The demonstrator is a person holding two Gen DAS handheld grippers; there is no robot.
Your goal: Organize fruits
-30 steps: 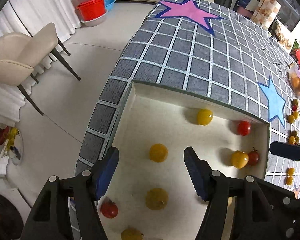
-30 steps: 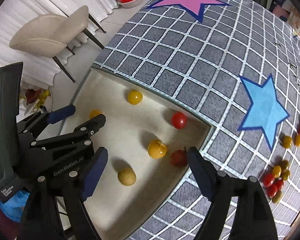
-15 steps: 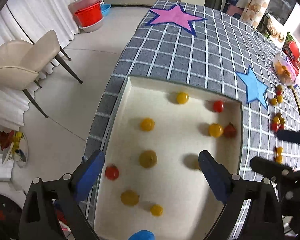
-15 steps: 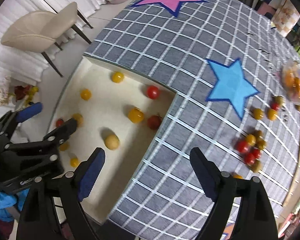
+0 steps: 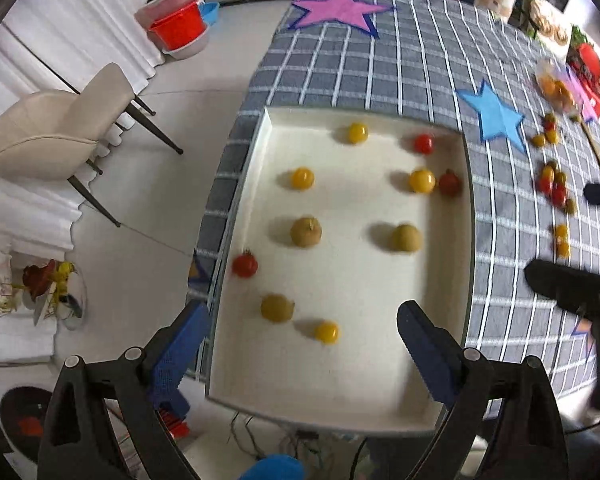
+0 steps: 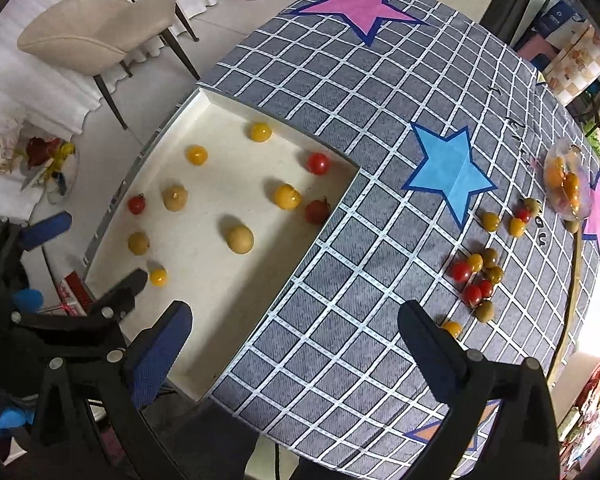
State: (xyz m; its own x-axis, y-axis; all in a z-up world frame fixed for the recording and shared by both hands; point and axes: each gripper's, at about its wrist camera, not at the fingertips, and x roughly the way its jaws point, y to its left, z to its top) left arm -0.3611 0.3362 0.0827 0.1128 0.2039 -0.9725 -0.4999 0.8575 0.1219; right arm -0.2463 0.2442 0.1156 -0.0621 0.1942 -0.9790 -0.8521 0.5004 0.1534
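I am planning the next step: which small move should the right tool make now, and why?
Probably swing the right tool toward the loose tomatoes on the cloth: it is empty, its jaws still opening, and that fruit remains outside the white tray.

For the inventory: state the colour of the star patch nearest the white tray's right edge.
Light blue with a darker blue border: the paper star patch. Right wrist view shows it best.

My left gripper [image 5: 302, 340] is wide open and holds nothing. Right under it is a white tray [image 5: 340, 396] with small yellow and red tomatoes [image 5: 306, 232] spread out. More tomatoes [image 5: 554, 186] sit on the checked cloth [image 5: 380, 68] far to its right.
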